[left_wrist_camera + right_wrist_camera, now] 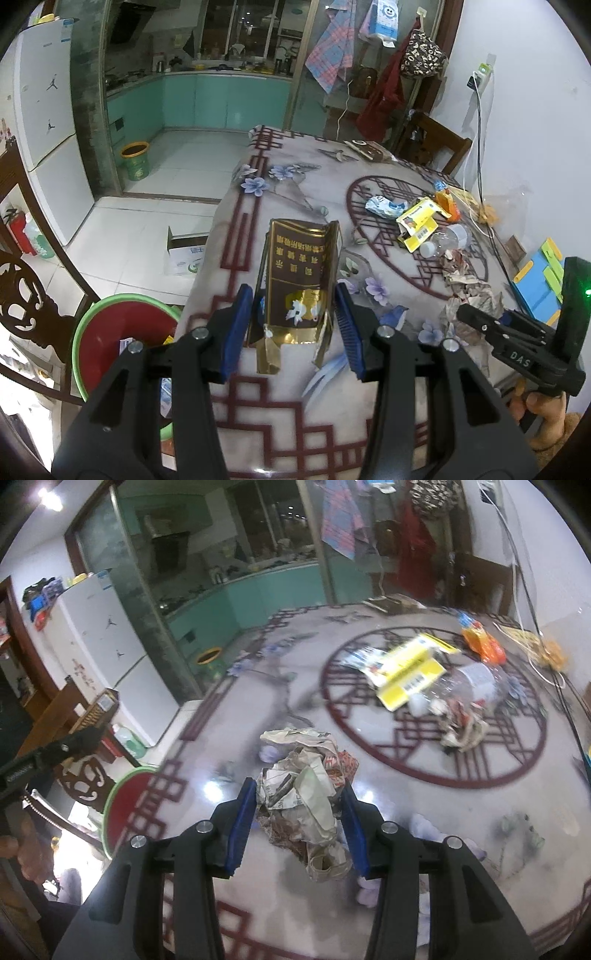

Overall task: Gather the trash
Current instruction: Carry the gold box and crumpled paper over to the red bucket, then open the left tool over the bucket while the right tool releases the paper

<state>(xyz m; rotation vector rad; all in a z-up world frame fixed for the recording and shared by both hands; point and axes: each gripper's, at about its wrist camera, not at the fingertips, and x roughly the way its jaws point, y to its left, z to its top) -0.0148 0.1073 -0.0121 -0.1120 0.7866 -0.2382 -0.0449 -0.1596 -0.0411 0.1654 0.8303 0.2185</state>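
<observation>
My left gripper [293, 295] is shut on a flattened brown and gold carton [295, 273], which stands up between the blue pads above the patterned tablecloth [280, 413]. My right gripper [298, 790] is shut on a wad of crumpled newspaper [303, 797], held above the table. The left wrist view shows the right gripper [480, 321] at the right edge. A red basin with a green rim [110, 332] [125, 797] sits low beside the table's left edge. More trash lies in the round pattern: a yellow box [417, 221] [410, 668], a clear plastic bottle [447, 240] [469, 683] and crumpled paper [461, 727].
An orange packet [447, 201] and a blue and white wrapper [384, 205] lie further back. White cables [476, 206] run along the right edge. A dark carved chair [22, 302] stands left of the basin, and a small cardboard box [184, 251] lies on the tiled floor.
</observation>
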